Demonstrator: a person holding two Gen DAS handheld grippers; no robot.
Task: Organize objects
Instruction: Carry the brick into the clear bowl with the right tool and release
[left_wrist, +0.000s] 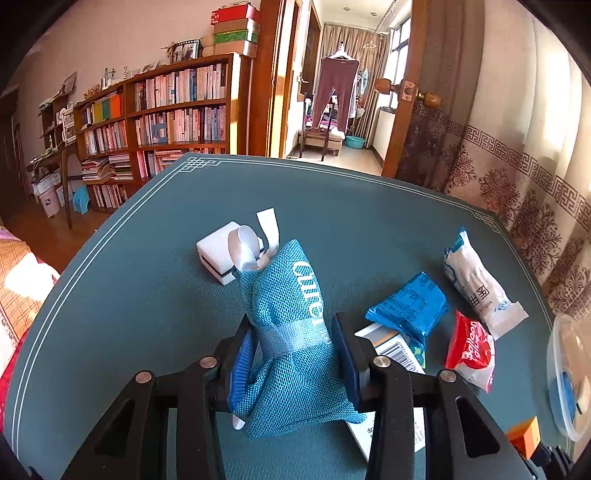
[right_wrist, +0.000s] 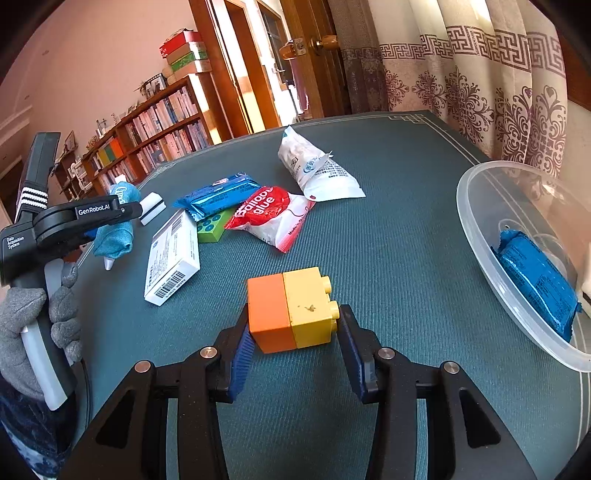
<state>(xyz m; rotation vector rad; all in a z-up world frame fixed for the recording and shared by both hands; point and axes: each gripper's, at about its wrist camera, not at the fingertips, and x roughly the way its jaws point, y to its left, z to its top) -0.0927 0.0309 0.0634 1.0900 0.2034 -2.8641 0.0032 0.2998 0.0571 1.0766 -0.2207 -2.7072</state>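
My left gripper (left_wrist: 295, 354) is shut on a blue mesh pouch (left_wrist: 295, 314) tied with a white ribbon, and the pouch is lifted off the green table mat (left_wrist: 147, 314). In the right wrist view the same gripper (right_wrist: 125, 218) grips the pouch (right_wrist: 114, 236), with a grey-gloved hand (right_wrist: 37, 321) on its handle. My right gripper (right_wrist: 295, 332) is shut on an orange and yellow toy block (right_wrist: 291, 310), its pads pressing both sides. A clear plastic bowl (right_wrist: 491, 206) at the right holds a blue packet (right_wrist: 535, 280).
On the mat lie a white carton (right_wrist: 171, 258), a green block (right_wrist: 212, 229), a blue packet (right_wrist: 218, 194), a red balloon-glue packet (right_wrist: 273, 214) and a white medical packet (right_wrist: 314, 166). A small white box (left_wrist: 218, 254) sits beyond the pouch. Curtains hang behind the table's right side.
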